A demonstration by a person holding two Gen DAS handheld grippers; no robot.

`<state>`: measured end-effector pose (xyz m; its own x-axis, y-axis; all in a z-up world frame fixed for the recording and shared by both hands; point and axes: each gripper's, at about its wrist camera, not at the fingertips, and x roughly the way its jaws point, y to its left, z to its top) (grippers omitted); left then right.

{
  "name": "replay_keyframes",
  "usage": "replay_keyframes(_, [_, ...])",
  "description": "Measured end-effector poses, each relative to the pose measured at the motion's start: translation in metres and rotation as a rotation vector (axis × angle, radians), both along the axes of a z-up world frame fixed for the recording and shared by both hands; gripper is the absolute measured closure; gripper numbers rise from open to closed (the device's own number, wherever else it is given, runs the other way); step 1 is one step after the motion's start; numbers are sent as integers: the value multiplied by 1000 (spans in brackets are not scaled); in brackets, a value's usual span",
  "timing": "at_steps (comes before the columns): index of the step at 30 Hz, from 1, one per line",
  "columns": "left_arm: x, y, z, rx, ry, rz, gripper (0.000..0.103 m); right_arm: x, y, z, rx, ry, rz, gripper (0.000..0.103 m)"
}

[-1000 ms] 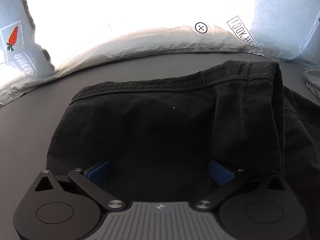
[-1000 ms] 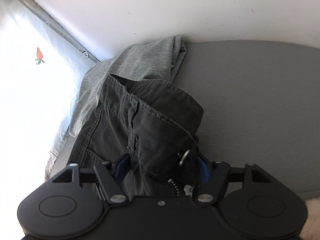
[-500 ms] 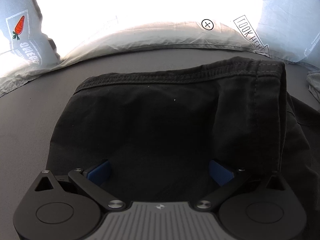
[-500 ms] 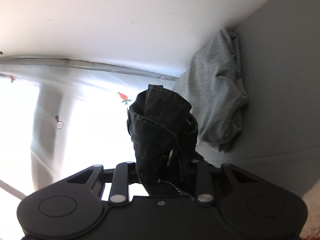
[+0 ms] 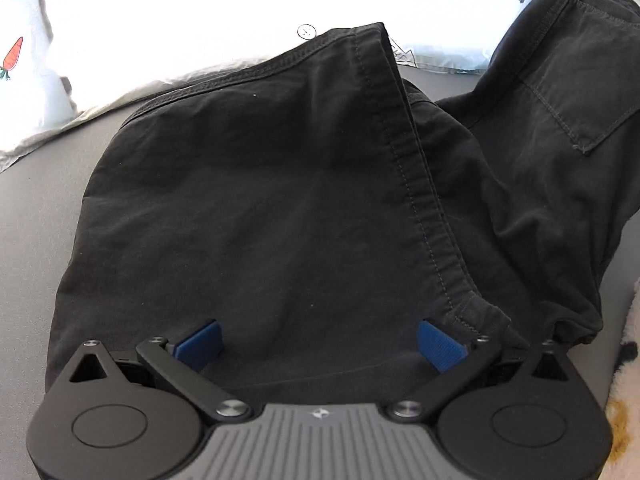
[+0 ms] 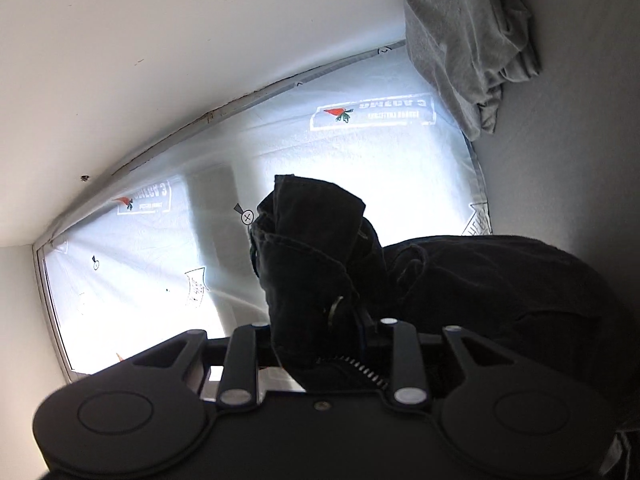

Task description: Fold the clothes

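Observation:
Black trousers (image 5: 260, 200) lie on a grey surface (image 5: 36, 208), with a stitched hem edge running up the middle of the left wrist view. My left gripper (image 5: 320, 344) hovers low over them, jaws wide apart, both blue pads (image 5: 200, 340) bare and the cloth lying loosely between them. At the right, a lifted part of the trousers with a patch pocket (image 5: 568, 80) hangs in the air. My right gripper (image 6: 320, 334) is shut on the bunched waistband of the trousers (image 6: 312, 248), zipper and button showing, and it tilts upward towards the window.
A crumpled grey garment (image 6: 460, 32) lies on the surface by the window. The bright window is covered by a translucent sheet (image 6: 360, 168) printed with carrots. A white wall (image 6: 160, 40) is on the left. Something white and fluffy (image 5: 628, 360) borders the surface at the right.
My right gripper closed on the waistband, then rolled and swung up, lifting it. In the left wrist view the hem has tipped up and the lifted pocket part came in at the right.

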<state>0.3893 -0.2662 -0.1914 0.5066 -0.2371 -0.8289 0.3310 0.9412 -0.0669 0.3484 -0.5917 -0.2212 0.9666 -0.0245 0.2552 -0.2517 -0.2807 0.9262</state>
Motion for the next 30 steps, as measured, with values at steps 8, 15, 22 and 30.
replay_keyframes(8, [9,101,32,-70,-48,259,0,32,81,10,-62,52,219,73])
replay_keyframes(15, [-1,165,30,-43,-21,384,0,68,172,2,-251,283,430,71])
replay_keyframes(22, [-5,195,23,-44,9,442,0,81,215,21,-544,484,526,71])
replay_keyframes(30, [1,191,24,-56,-6,441,0,76,222,42,-409,364,583,10])
